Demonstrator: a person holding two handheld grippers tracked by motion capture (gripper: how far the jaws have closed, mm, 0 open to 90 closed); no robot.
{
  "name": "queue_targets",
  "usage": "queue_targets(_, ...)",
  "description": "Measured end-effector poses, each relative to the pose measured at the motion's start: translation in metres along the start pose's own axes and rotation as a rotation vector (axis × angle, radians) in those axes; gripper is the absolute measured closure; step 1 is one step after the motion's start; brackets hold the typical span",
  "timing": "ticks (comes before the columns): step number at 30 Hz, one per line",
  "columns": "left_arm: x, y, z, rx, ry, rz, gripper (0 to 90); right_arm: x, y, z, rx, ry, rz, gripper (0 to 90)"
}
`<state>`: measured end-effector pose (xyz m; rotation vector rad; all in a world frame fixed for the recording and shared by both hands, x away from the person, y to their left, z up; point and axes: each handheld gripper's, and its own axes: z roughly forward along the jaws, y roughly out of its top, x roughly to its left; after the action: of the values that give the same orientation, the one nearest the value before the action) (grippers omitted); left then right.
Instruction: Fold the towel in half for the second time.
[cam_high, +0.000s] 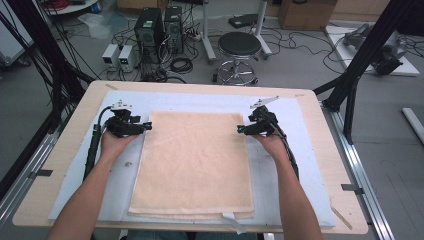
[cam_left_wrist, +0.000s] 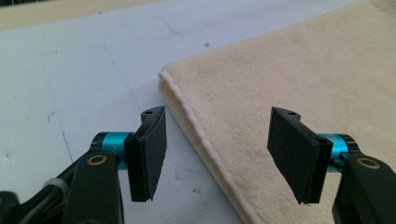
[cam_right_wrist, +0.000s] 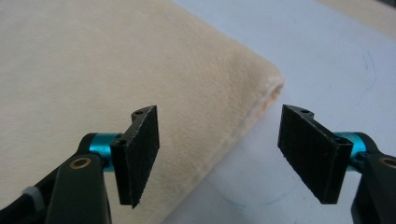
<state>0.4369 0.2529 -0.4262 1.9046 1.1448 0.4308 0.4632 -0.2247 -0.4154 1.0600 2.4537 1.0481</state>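
In the high view, a folded beige towel (cam_high: 192, 165) lies flat on the pale mat (cam_high: 300, 150) in the middle of the table, with the left gripper (cam_high: 145, 126) at its far left corner and the right gripper (cam_high: 241, 129) at its far right corner. In the left gripper view, the jaws stand spread, straddling the towel's (cam_left_wrist: 289, 79) hemmed edge near the corner. In the right gripper view, the jaws are likewise spread over the towel's (cam_right_wrist: 116, 65) edge, pinching nothing.
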Motion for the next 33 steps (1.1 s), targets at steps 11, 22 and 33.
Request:
queue_targets(11,-0.004,-0.008,0.024,0.036,-0.02,-0.041,53.6,-0.009,-0.009,0.022,0.023,0.015,0.093,45.9)
queue_targets(22,-0.005,-0.006,0.025,0.038,-0.069,-0.083,82.0,-0.004,-0.004,0.025,0.025,0.135,0.094,83.0)
queue_targets(33,-0.01,0.007,-0.004,-0.058,-0.124,-0.043,83.8,0.005,0.01,-0.01,-0.059,0.206,0.026,84.1)
